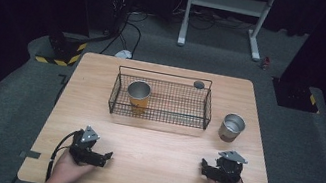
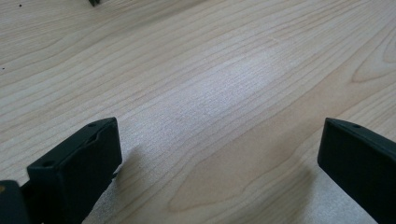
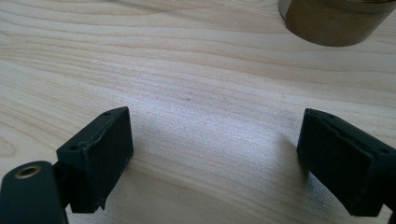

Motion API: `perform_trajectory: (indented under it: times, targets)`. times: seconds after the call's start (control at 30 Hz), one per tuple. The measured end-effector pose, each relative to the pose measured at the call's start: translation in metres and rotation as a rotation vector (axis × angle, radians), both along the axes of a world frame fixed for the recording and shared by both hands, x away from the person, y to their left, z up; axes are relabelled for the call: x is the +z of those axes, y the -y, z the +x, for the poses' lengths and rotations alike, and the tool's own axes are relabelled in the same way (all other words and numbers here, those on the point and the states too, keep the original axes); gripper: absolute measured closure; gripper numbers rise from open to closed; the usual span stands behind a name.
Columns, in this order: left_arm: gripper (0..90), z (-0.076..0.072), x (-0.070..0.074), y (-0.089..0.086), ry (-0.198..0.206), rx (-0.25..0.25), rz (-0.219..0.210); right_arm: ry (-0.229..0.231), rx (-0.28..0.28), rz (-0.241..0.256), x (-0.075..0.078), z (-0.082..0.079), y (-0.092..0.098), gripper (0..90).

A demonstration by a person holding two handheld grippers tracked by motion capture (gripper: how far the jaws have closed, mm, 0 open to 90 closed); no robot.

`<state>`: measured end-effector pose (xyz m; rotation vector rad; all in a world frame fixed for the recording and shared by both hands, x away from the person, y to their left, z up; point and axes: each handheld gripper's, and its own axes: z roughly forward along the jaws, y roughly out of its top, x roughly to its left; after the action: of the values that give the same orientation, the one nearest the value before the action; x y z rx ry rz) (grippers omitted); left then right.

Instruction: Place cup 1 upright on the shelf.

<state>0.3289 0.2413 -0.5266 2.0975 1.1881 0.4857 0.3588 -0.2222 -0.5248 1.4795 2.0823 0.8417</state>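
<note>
Both claws rest on the pale wooden tabletop (image 1: 156, 146), jaws spread wide and empty, apparently parked ready. The right claw (image 1: 212, 169) sits at five o'clock, the left claw (image 1: 101, 156) at seven. The nearest thing, a round metal cup (image 1: 231, 127), stands upright at three o'clock beside the black wire basket (image 1: 161, 102), which holds a second metal cup (image 1: 139, 93).

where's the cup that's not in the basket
In the high view the cup stands on the table just right of the wire basket, beyond the right hand-held gripper.
</note>
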Motion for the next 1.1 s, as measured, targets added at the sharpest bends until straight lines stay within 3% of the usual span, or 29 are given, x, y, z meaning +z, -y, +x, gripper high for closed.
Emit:
perform_trajectory:
  times: [0.17,0.7,1.1]
  targets:
    - [0.4,-0.0008,-0.0018,0.0024,0.006,-0.007,0.031,0.000,0.001,0.000,0.0000,-0.0002,0.0000,10.5]
    - [0.7,-0.0035,-0.0037,0.0020,0.013,0.017,0.012,0.011,0.012,-0.013,0.0024,-0.0043,-0.0011,11.9]
    - [0.4,-0.0030,-0.0040,0.0043,0.010,0.035,0.007,0.065,0.010,0.002,0.0095,-0.0053,0.0025,11.3]
